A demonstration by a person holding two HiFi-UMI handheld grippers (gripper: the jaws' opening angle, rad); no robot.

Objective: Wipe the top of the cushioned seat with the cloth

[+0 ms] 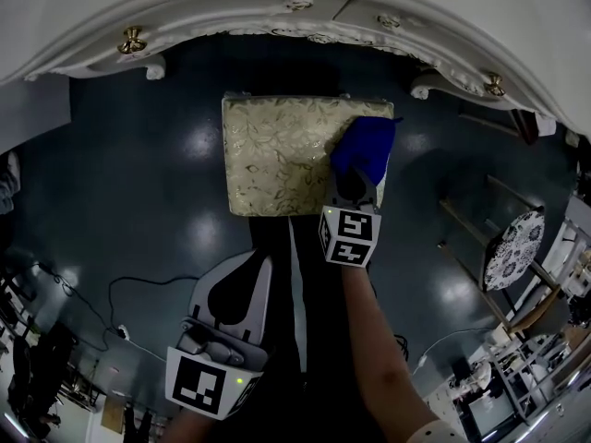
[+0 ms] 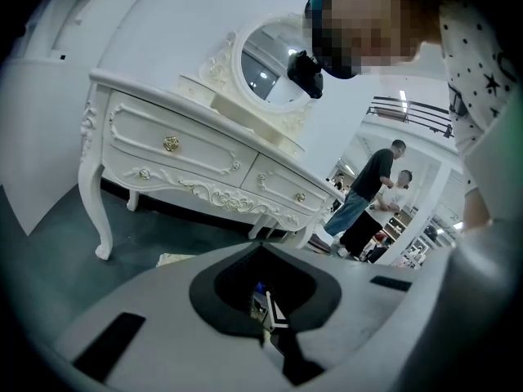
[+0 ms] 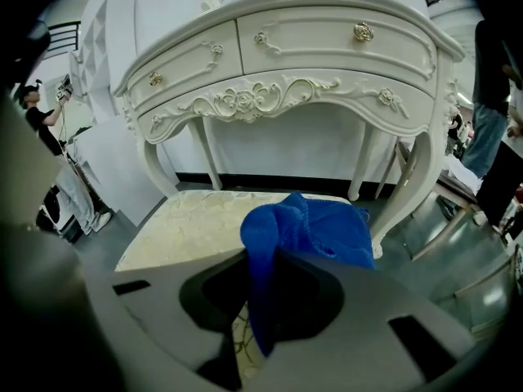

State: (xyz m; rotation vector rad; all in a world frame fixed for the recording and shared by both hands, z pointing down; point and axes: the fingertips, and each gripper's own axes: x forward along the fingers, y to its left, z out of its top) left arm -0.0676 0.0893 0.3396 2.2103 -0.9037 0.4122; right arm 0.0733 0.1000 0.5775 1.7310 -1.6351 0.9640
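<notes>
Before the dresser [image 1: 277, 7] stood the seat [image 1: 272, 155], top exposed for wiping. The cloth [image 1: 367, 144] lay on its right edge, pinched in the right gripper [image 1: 355, 187] ready to drag across; the left gripper [image 1: 263, 266], jaws together and empty, waited clear.

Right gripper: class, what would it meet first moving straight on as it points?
Probably the seat, since the right gripper, shut on the cloth, seems tilted down over it. If it skims past, the dressing table is next; depth is unclear.

Fuzzy blue cloth [image 1: 365, 150], sheeny brocade seat [image 1: 268, 155], glossy dark floor [image 1: 138, 183], white-painted dresser [image 3: 327, 51], brass-look knobs [image 3: 363, 31]
</notes>
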